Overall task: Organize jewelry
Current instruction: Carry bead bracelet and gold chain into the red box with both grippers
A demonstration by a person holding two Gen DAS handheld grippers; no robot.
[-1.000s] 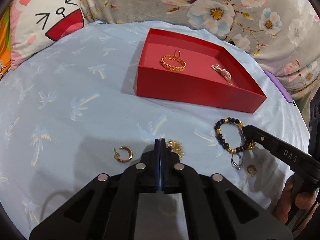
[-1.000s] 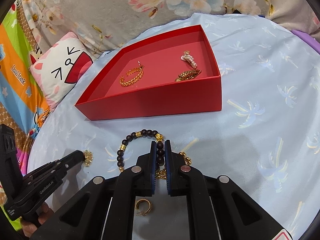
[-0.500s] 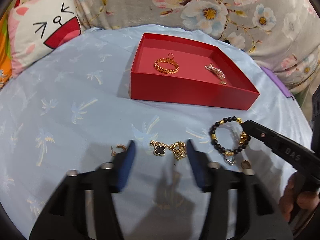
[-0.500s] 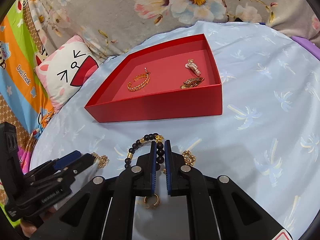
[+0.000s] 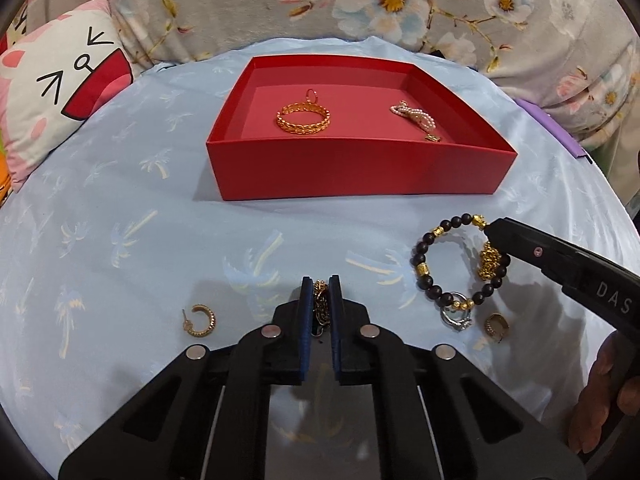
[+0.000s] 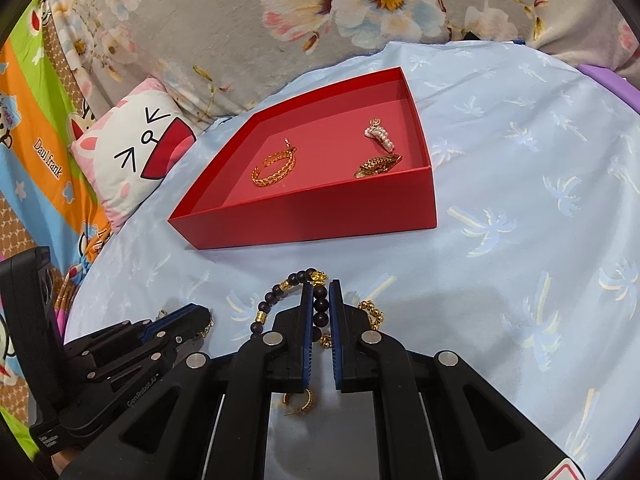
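A red box (image 5: 360, 172) on the blue cloth holds a gold chain bracelet (image 5: 303, 118), a pearl piece (image 5: 414, 114) and a gold clip (image 6: 376, 165). My left gripper (image 5: 320, 284) is shut on a gold necklace with a black clover (image 5: 321, 304), low over the cloth in front of the box. My right gripper (image 6: 320, 286) is shut on a black-and-gold bead bracelet (image 6: 316, 304), also seen in the left wrist view (image 5: 440, 264), held just above the cloth.
A gold hoop earring (image 5: 200, 320) lies left of my left gripper. A silver ring (image 5: 454, 318) and a second gold earring (image 5: 496, 324) lie under the bead bracelet. A cat pillow (image 5: 60, 92) and floral cushions (image 5: 400, 0) border the cloth.
My left gripper opened over the clover necklace, then closed on it. My right gripper kept its hold on the bead bracelet and lifted it slightly.
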